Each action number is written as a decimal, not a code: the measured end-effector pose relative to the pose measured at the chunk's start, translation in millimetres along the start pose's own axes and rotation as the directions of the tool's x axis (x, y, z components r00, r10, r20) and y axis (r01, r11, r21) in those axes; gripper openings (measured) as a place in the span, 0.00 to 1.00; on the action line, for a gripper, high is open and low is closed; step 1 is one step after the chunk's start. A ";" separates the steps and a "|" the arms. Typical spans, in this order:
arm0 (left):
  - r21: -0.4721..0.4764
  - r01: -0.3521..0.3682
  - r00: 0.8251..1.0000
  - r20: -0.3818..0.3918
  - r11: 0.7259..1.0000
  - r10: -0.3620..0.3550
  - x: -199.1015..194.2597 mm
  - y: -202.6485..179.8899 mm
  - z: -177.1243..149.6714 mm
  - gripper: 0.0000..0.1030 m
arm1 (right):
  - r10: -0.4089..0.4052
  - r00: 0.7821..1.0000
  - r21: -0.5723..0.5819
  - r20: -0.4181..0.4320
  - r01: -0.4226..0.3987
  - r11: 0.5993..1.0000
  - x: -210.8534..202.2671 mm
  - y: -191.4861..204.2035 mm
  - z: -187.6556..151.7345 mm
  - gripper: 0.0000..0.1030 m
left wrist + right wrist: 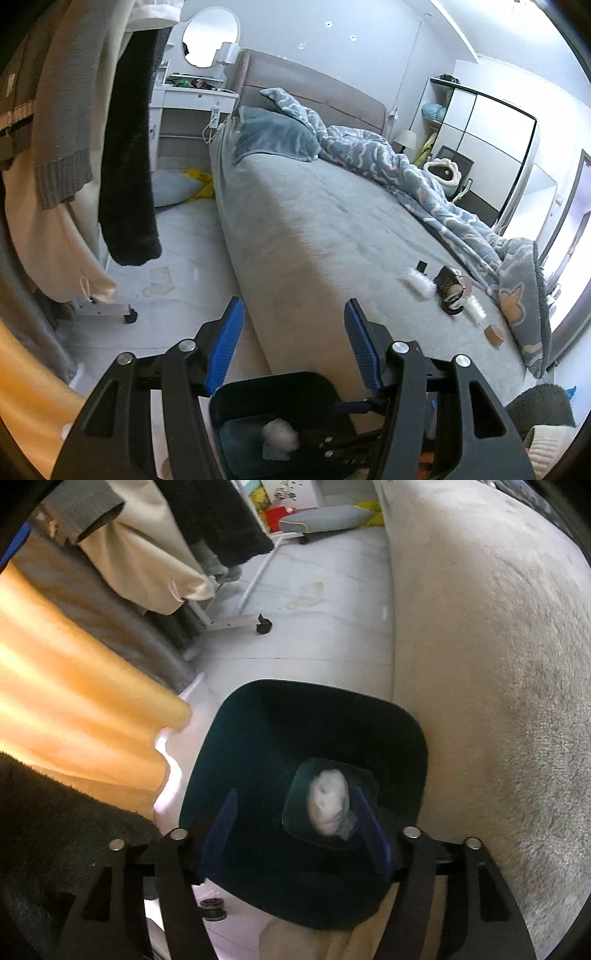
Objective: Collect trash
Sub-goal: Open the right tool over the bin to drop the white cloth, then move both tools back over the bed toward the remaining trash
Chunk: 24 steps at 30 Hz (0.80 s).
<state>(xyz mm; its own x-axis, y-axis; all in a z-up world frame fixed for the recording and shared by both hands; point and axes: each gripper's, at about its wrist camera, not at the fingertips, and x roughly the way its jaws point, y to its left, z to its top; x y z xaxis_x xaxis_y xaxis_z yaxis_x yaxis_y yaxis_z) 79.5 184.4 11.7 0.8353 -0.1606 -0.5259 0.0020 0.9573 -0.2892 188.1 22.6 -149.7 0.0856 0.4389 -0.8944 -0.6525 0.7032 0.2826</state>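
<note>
A black bin (314,716) stands on the floor against the grey bed (314,229). On its bottom lies a crumpled white wad (328,808), which also shows as the white wad (280,435) in the left wrist view. Over the bin's mouth my right gripper (295,794) is open, its blue pads clear of the wad. My left gripper (293,306) is open and empty, above the bin (273,391), pointing along the bed. Farther along the bed lie white fluffy scraps (417,280), a dark crumpled wrapper (448,284) and a brown cardboard roll (495,334).
A wheeled clothes rack (240,622) with hanging garments (129,166) stands left of the bin. Orange fabric (74,686) hangs close by. A pale sock-like item (159,282) and a grey pillow (170,188) lie on the floor. A blue quilt (424,177) covers the bed's far side.
</note>
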 end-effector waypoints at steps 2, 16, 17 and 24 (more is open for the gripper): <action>0.000 0.011 1.000 0.008 1.000 -0.011 1.8 -5.5 2.3 0.58 | 0.005 1.000 -0.006 0.013 -0.005 1.000 -5.7 2.5 0.9 0.68; 0.039 0.104 0.992 0.066 0.994 -0.107 6.3 -56.5 17.5 0.71 | 0.007 0.974 -0.034 0.224 0.001 0.999 -90.9 -15.1 -13.2 0.72; 0.042 0.113 0.991 0.066 0.993 -0.116 8.5 -61.7 18.2 0.71 | 0.007 0.970 -0.030 0.241 0.001 1.000 -95.7 -18.4 -14.9 0.72; 0.085 0.157 0.986 0.041 0.984 -0.161 24.9 -94.1 14.1 0.76 | -0.057 0.947 -0.001 0.317 0.060 0.998 -129.0 -39.8 -23.3 0.74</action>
<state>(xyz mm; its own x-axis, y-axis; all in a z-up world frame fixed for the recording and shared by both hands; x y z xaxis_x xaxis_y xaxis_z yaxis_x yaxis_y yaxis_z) 107.9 93.7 37.1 0.8458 -0.3029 -0.4391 0.1800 0.9369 -0.2996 185.5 -75.1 -53.6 0.3571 0.5532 -0.7526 -0.6469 0.7277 0.2280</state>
